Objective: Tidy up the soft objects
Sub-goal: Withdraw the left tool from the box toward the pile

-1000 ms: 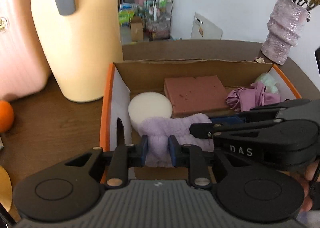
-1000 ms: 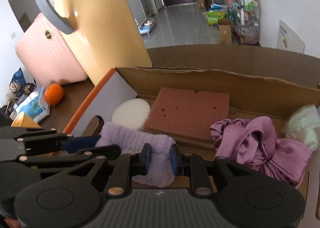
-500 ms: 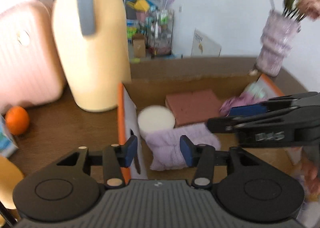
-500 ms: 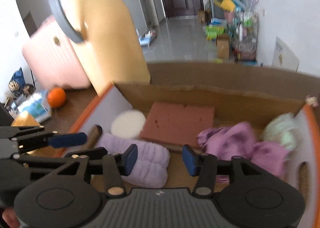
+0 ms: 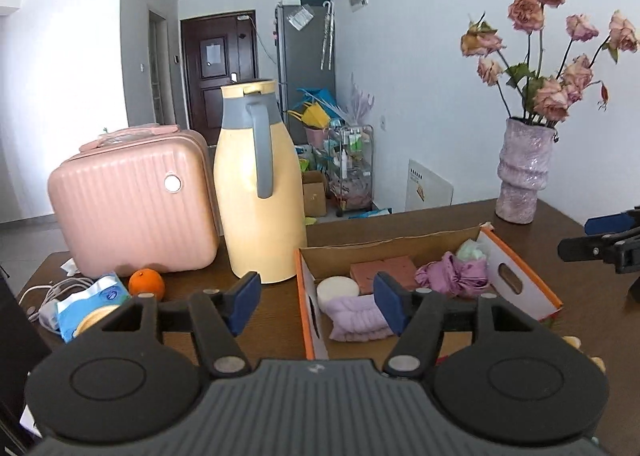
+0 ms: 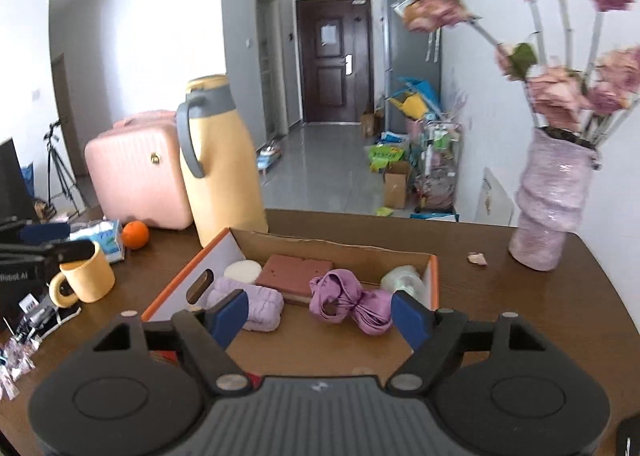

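A cardboard box (image 5: 305, 296) (image 6: 176, 288) with orange edges sits on the brown table. In it lie a folded lilac towel (image 5: 354, 320) (image 6: 256, 304), a white round sponge (image 5: 337, 288) (image 6: 242, 271), a reddish sponge block (image 5: 382, 272) (image 6: 294, 274), a purple cloth (image 5: 450, 276) (image 6: 352, 302) and a pale green bundle (image 5: 472, 250) (image 6: 402, 278). My left gripper (image 5: 316, 306) is open and empty, held back above the box's near left corner. My right gripper (image 6: 318, 316) is open and empty, held back before the box; its fingers (image 5: 600, 242) show at the right edge of the left wrist view.
A yellow thermos jug (image 5: 258, 192) (image 6: 218, 164) and a pink case (image 5: 136, 196) (image 6: 138, 168) stand left of the box. An orange (image 5: 146, 283) (image 6: 135, 235), a tissue pack (image 5: 90, 302), a yellow mug (image 6: 82, 276) and cables lie at the left. A flower vase (image 5: 522, 176) (image 6: 552, 196) stands at the right.
Both grippers let go of the lilac towel, which now lies in the box. Both opened wide and pulled back and up from the box.
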Available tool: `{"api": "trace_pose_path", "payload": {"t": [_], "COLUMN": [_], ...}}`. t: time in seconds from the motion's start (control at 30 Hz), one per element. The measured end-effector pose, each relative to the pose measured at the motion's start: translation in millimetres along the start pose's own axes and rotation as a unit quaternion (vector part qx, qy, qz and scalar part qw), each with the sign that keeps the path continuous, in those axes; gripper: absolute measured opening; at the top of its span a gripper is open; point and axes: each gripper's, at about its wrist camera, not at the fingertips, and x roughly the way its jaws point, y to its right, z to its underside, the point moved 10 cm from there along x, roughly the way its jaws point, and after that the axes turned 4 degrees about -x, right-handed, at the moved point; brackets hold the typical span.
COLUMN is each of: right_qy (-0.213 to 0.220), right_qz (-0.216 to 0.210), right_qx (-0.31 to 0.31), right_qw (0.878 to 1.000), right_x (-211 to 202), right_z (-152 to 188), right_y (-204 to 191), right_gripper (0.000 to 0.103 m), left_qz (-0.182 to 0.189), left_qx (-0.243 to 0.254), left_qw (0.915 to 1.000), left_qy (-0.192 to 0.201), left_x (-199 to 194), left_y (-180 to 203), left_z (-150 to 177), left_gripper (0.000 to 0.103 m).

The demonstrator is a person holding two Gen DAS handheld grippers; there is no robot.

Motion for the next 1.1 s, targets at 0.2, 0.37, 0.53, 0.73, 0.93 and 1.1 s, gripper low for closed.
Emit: {"api": "trace_pose_path", "payload": {"t": [0.2,0.37,0.53,0.73,0.93,1.1], "right_qy": [0.06,0.161,0.177,0.168,0.155,0.162], "right_qz": [0.022,0.052,0.055,0.041,0.046,0.045], "right_qx": [-0.014,-0.044,-0.044,0.015,0.011,0.025], "right_qw": [0.998,0.985,0.982,0.985,0.987,0.985], "right_x": [-55.0,-114.0,-153.9,-189.9,-198.4,-195.0], "right_z": [16.5,64.6,138.3,232.8,264.7,257.5], "right_y": [-7.6,-27.2,-53.5,-72.4,-78.4,-71.0], "right_gripper": [0.078,0.09,0.091,0.091,0.091,0.091], "left_qz": [-0.026,-0.032,-0.015,-0.011,0.003,0.006], "left_qx": [0.007,-0.011,-0.034,-0.044,-0.034,-0.027], "left_qw": [0.9986,0.9909,0.9858,0.9913,0.9919,0.9914], "left_qy": [0.046,0.13,0.164,0.124,0.122,0.128], "left_x": [-46.9,-115.0,-168.5,-199.7,-212.7,-209.3], "left_y": [11.2,17.2,33.2,40.9,55.1,59.6], "left_z": [12.7,57.5,117.8,204.0,230.6,221.4], "left_gripper": [0.067,0.08,0.093,0.095,0.095,0.095]}}
